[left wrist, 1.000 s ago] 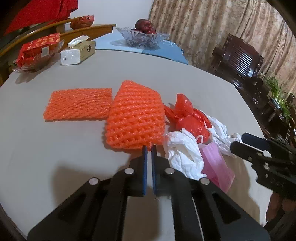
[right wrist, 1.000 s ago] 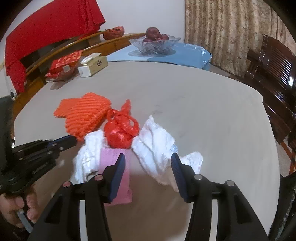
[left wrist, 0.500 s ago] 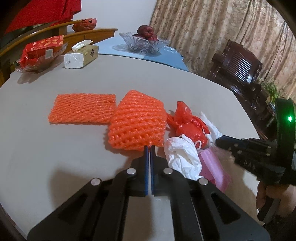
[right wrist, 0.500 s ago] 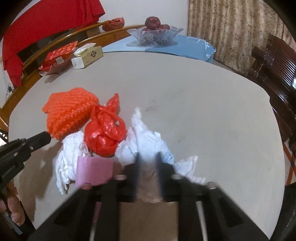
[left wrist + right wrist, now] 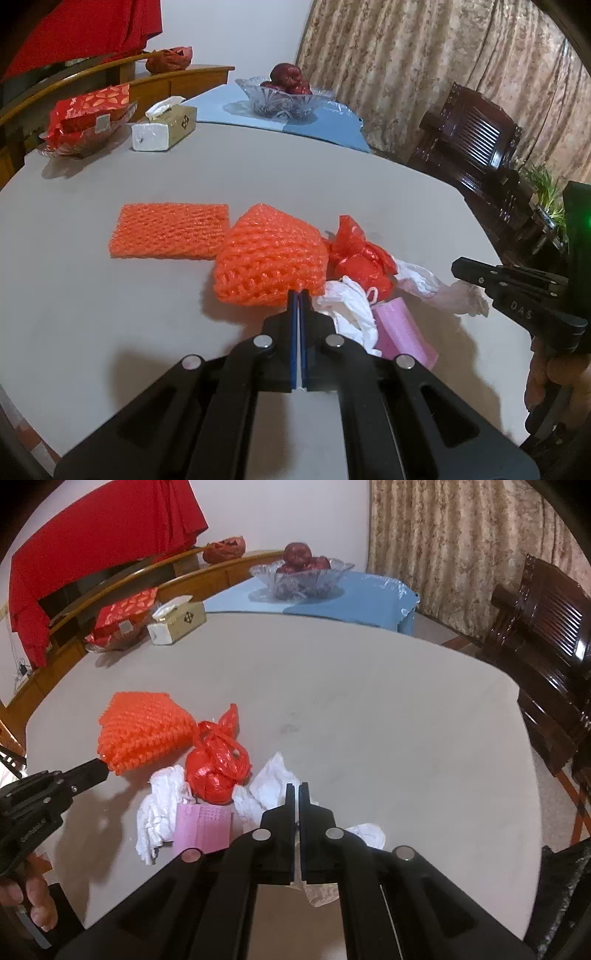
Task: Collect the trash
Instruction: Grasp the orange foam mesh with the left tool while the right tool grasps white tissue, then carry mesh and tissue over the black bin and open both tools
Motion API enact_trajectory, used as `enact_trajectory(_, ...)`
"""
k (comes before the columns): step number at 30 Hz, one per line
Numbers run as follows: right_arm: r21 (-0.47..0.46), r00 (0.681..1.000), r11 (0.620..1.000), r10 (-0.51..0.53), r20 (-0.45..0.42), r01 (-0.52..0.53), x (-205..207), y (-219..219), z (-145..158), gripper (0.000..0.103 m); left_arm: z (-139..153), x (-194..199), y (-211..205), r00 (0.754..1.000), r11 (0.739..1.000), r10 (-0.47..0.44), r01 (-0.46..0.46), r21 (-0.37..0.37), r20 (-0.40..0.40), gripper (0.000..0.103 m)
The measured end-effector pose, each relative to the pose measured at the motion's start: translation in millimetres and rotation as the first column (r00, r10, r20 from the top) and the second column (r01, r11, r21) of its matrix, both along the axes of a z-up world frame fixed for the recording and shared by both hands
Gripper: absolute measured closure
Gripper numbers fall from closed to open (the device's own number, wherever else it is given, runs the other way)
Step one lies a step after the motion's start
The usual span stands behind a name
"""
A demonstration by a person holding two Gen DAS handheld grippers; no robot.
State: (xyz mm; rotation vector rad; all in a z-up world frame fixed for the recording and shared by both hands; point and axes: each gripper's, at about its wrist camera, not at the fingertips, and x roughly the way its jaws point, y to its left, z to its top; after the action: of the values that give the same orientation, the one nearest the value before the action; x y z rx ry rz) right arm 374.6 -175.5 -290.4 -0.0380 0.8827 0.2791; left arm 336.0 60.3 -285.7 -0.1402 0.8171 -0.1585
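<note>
A heap of trash lies on the near half of the round grey bench (image 5: 369,709), toward the edge where the person stands. The puffed orange foam net (image 5: 271,258) sits at the left of the heap, its long axis running from the near edge away toward the far side, with a peaked end pointing away; the left gripper (image 5: 299,295) has its jaws pressed together on the net's near edge, so it appears to pinch that edge. A second, flat orange foam net (image 5: 168,230) lies just left of the first, touching it, its long axis running left to right. Right of the puffed net is a knotted red plastic bag (image 5: 218,768), its twisted tail pointing to the far side. Close in front of it lie a crumpled white plastic bag (image 5: 162,808) and a pink face mask (image 5: 201,829), the mask's long side pointing toward the near edge. The right gripper (image 5: 298,790) has its jaws nearly closed on a crumpled white tissue (image 5: 273,786) at the right of the heap; the paper spreads out on both sides of the jaws. At the far left edge of the bench stand a tissue box (image 5: 164,127) and a red packet on a clear dish (image 5: 88,118). Beyond the far edge a glass fruit bowl (image 5: 303,576) rests on a blue cloth (image 5: 365,594). Patterned beige curtains (image 5: 424,62) hang behind, a dark wooden chair (image 5: 546,627) stands to the right, and a red cloth (image 5: 99,542) drapes over something at the left.
</note>
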Motion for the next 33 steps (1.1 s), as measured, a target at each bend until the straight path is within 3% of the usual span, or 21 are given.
enact_trajectory(17,-0.016,0.994,0.998,-0.052,0.097,0.053,-52.6,-49.2,65.5,0.101,55.3,-49.4,-41.6,0.995,0.997,-0.078,0.08,-0.023,0.069,0.103)
enact_trajectory(33,-0.039,0.974,0.983,-0.169,0.151,0.177,-115.9,-137.8,98.5,0.101,65.9,-96.8,-149.6,0.968,0.969,-0.245,0.247,-0.019,0.06,0.103)
